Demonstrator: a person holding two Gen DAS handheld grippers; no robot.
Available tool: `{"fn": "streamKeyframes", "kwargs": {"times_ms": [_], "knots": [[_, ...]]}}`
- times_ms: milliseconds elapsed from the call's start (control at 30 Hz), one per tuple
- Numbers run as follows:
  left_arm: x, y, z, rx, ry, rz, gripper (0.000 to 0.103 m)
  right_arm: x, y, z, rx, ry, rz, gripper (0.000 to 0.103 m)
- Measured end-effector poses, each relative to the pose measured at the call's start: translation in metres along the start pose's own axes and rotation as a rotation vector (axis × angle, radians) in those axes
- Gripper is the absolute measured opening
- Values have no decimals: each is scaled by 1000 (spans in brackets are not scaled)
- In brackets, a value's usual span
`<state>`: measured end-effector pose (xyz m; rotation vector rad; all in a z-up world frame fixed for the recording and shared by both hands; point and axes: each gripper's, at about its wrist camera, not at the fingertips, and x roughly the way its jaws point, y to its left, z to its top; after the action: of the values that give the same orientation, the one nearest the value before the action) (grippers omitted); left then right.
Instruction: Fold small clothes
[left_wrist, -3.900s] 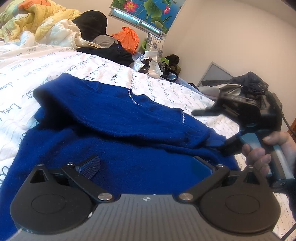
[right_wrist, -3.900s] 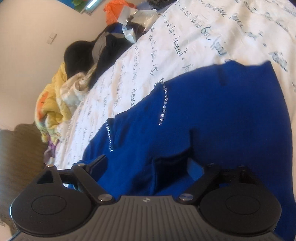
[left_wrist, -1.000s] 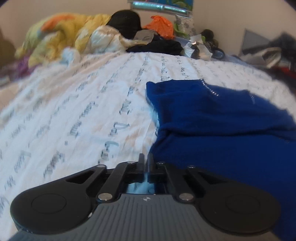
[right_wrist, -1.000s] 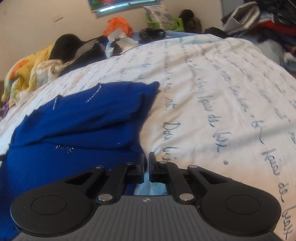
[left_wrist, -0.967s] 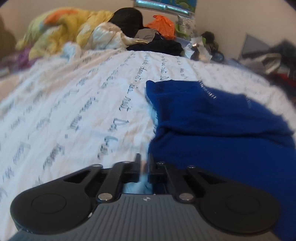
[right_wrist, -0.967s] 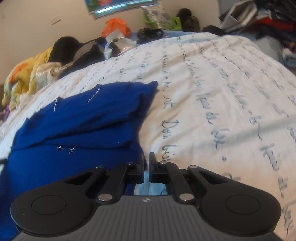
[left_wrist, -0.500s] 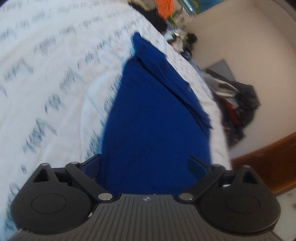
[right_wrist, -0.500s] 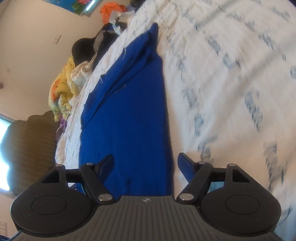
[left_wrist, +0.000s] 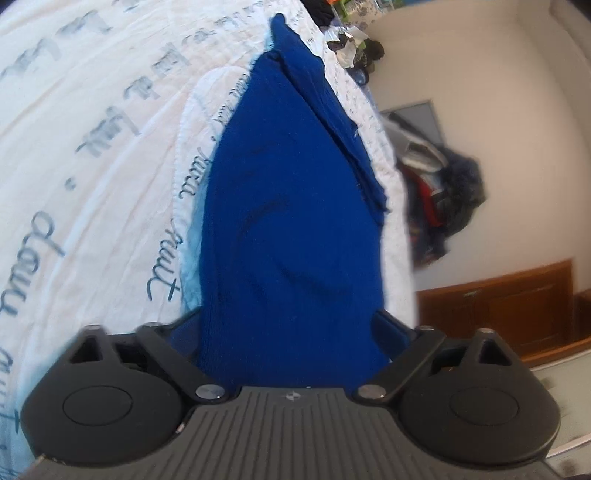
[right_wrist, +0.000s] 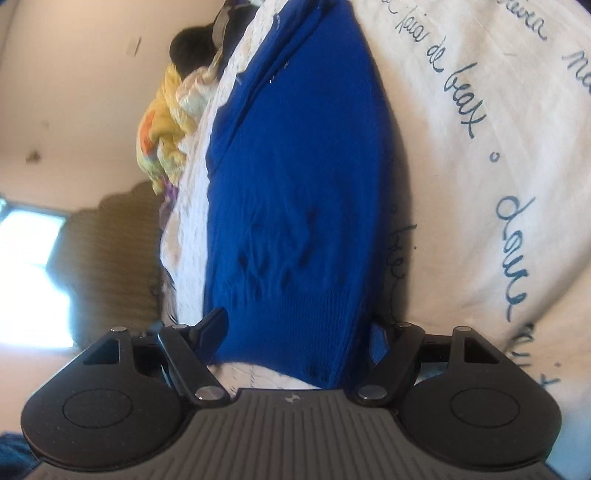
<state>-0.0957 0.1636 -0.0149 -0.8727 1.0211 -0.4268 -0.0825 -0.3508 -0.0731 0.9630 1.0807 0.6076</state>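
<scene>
A royal-blue knit sweater (left_wrist: 291, 221) lies flat on the white bedsheet with blue script (left_wrist: 92, 147), its sleeves folded onto the far part. In the left wrist view my left gripper (left_wrist: 291, 328) is open, its jaws wide apart astride the sweater's near hem. In the right wrist view the same sweater (right_wrist: 295, 184) runs away from the camera. My right gripper (right_wrist: 295, 332) is open too, its fingers either side of the ribbed hem edge, nothing pinched.
A yellow blanket heap (right_wrist: 162, 122) and dark clothes (right_wrist: 192, 40) lie at the bed's far end. A pile of clothes (left_wrist: 443, 199) sits by the wall beyond the bed edge, with a wooden cabinet (left_wrist: 517, 302) below it. A padded headboard (right_wrist: 110, 258) shows at left.
Both grippers went from shut to wide open, turned sideways, and moved in close over the sweater's hem edge. The sweater has been pulled out long and flat.
</scene>
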Motion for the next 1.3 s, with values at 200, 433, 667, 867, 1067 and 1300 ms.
{"fn": "streamKeyframes", "kwargs": {"times_ms": [200, 433, 667, 867, 1067, 1300], "knots": [[2, -29, 8, 188, 6, 212, 7, -5, 30, 5, -182, -7, -209, 4], [6, -24, 4, 249, 4, 285, 11, -24, 19, -4, -250, -25, -293, 3], [-12, -79, 31, 444, -300, 430, 77, -38, 56, 18, -291, -211, -441, 29], [126, -145, 89, 551, -393, 467, 77, 80, 118, 97, -497, -372, -408, 77], [210, -129, 80, 674, -264, 633, 103, 177, 125, 120, -639, -419, -728, 86], [186, -109, 41, 699, -283, 645, 103, 160, 115, 48, -693, -419, -776, 103]]}}
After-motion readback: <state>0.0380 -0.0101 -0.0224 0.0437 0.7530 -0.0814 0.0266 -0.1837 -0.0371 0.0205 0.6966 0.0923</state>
